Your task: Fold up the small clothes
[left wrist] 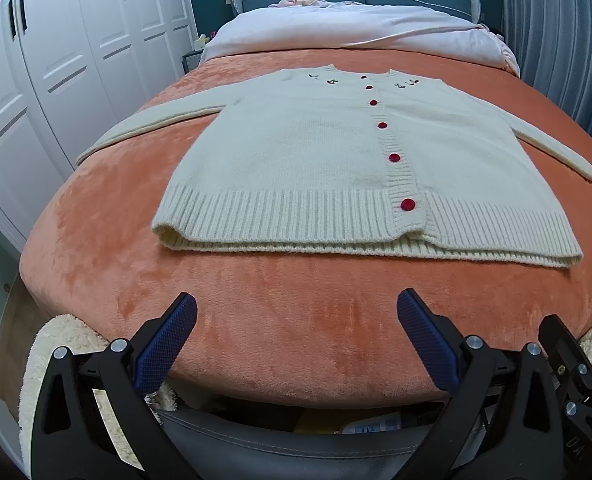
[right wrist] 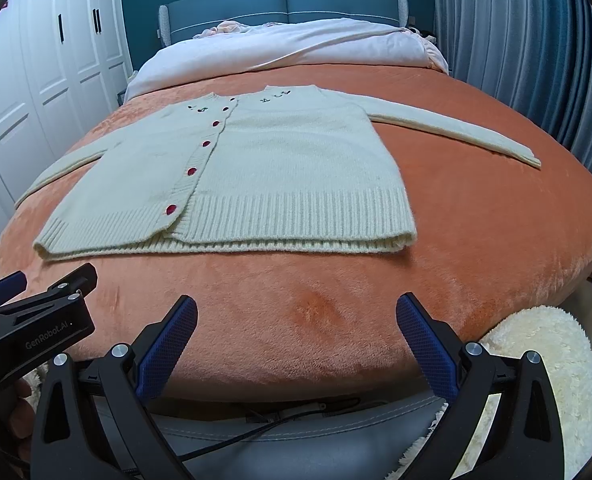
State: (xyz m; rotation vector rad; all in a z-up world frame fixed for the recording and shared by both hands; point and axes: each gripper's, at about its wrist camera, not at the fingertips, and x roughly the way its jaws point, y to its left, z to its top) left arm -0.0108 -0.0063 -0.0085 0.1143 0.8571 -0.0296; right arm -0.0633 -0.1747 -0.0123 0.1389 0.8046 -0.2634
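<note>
Cream-coloured knit cardigan with red buttons (left wrist: 316, 152) lies flat and face up on the orange plush blanket (left wrist: 255, 320) covering the bed, buttoned shut, both sleeves spread outward, its ribbed hem nearest the grippers. Ahead of the left gripper (left wrist: 296, 336) the cardigan sits slightly to the right; ahead of the right gripper (right wrist: 296, 336) it sits slightly to the left. Both grippers are held low at the foot of the bed, pointing forward over the blanket's near edge toward the hem, well short of it and touching nothing. Each has its blue textured pads (left wrist: 167, 344) spread wide apart with only bare blanket between them, gripping nothing. The two are side by side: the right gripper's black frame shows at the far right edge of the left wrist view, and the left gripper's black body shows at the left edge of the right wrist view. Beyond the cardigan lies a pale folded duvet (right wrist: 287, 44) against a blue upholstered headboard (right wrist: 283, 4). White wardrobe doors (left wrist: 55, 60) stand to the left.
</note>
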